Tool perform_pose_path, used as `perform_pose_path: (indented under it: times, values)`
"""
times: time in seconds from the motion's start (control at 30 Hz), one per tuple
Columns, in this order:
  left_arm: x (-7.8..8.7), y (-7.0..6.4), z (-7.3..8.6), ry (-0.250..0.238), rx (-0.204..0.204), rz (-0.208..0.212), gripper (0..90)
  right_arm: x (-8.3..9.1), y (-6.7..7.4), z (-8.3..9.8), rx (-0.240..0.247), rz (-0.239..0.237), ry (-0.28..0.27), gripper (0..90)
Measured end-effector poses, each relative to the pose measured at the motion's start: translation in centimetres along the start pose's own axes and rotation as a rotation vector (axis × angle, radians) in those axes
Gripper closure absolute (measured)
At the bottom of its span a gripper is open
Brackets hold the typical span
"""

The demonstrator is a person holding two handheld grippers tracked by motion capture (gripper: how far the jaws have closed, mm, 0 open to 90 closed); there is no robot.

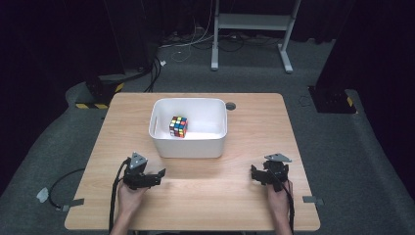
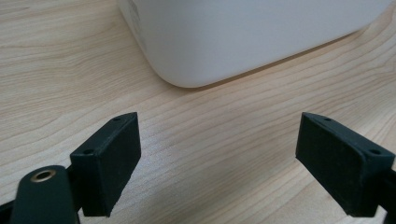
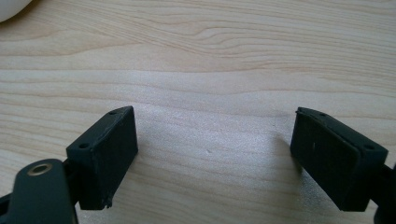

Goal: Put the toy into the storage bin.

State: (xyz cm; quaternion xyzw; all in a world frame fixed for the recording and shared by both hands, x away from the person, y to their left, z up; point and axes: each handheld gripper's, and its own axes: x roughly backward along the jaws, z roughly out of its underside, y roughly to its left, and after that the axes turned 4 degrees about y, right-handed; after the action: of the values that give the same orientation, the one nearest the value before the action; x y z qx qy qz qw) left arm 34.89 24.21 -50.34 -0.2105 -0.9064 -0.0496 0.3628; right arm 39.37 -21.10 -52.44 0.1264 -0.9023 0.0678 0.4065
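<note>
- Left gripper (image 1: 157, 175): jaws spread wide apart with nothing between them; it rests low over the wooden table (image 1: 254, 196), near the front edge on the person's left side.
- Right gripper (image 1: 256, 173): jaws likewise wide apart and empty, low over bare wood on the person's right side.
- The left gripper view shows a rounded corner of the white bin (image 2: 243, 42) just ahead of the left jaws; the right gripper view catches a small sliver of the bin (image 3: 11, 9) at its upper left.
- The puzzle cube (image 1: 178, 126) sits on the bin floor, left of the bin's centre, tipped onto an edge or leaning; which one cannot be told.
- Key relation: the cube lies forward of both grippers, behind and below the bin's near wall (image 1: 191, 146). It is nearer the left gripper, forward and slightly right of it.
- A cube has no long axis; judged approach is from above, over the rim.
</note>
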Motion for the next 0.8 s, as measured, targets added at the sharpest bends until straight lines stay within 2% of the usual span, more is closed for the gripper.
perform_pose_path:
  times: [0.8]
  values:
    - [-1.6,0.0,0.7,0.006,-0.002,-0.048,14.6,0.0,0.0,0.0,0.0,0.0,0.0,14.5]
